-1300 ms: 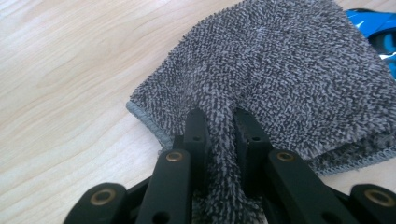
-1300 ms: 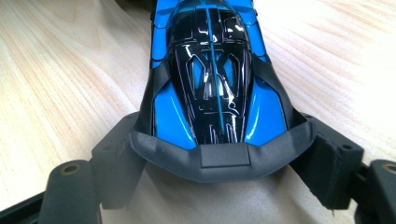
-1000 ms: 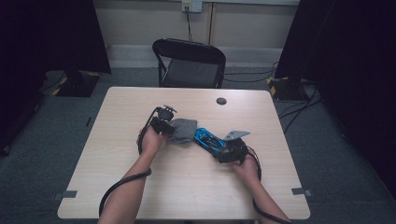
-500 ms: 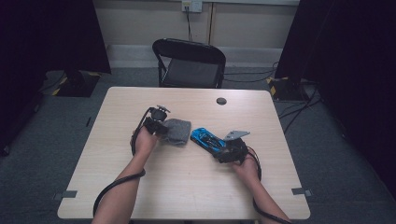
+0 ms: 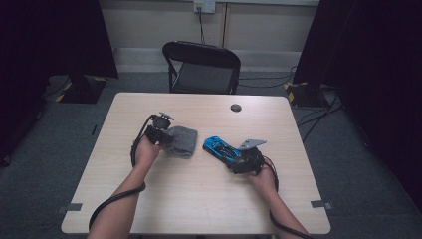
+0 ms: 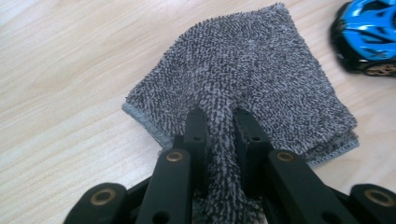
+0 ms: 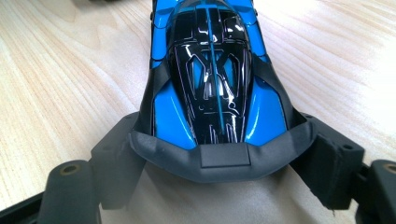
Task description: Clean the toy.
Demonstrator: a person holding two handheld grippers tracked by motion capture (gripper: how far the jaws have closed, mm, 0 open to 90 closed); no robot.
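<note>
A blue and black toy car (image 5: 219, 147) (image 7: 210, 70) rests on the wooden table (image 5: 199, 199), right of centre. My right gripper (image 5: 240, 160) (image 7: 219, 161) is shut on its rear end, a pad pressing each side. Left of the car lies a folded grey terry cloth (image 5: 182, 141) (image 6: 243, 70). My left gripper (image 5: 164, 137) (image 6: 218, 119) is shut on a pinched fold at the cloth's near edge. In the left gripper view the car (image 6: 369, 32) sits just past the cloth's far corner, a small gap between them.
A black folding chair (image 5: 201, 67) stands behind the table's far edge. A small black round cap (image 5: 236, 107) sits in the tabletop near that edge. Cables trail on the floor at the right. Bare wood stretches along the table's near side.
My left gripper has drawn the cloth leftward, away from the car it was lying against. The right gripper and the car have stayed put.
</note>
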